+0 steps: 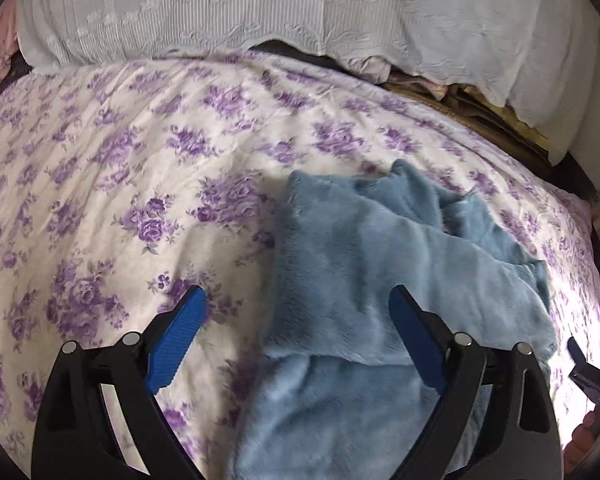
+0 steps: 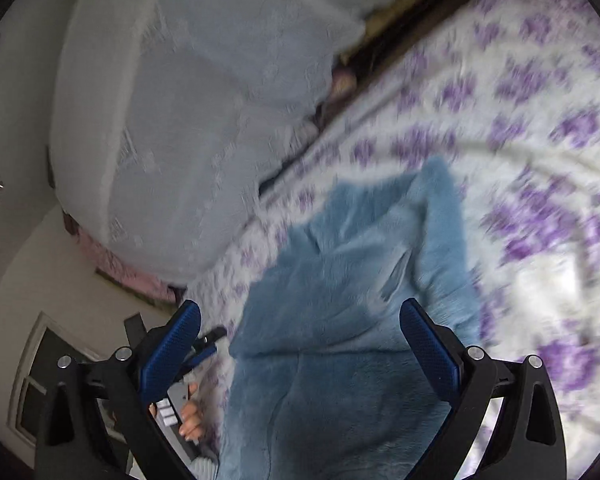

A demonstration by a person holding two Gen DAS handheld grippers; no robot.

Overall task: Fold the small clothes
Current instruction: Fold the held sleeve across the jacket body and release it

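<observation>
So there's a fuzzy blue garment lying rumpled on a bedspread with purple flowers, roughly folded over itself, its top layer ending in an edge across the near part. The left gripper hangs over its near left edge with the 2 blue pads spread wide, nothing pinched. The right gripper is above the same garment, jaws also spread and empty. A white lacy cover runs along the far side. The right wrist view is pretty blurry.
</observation>
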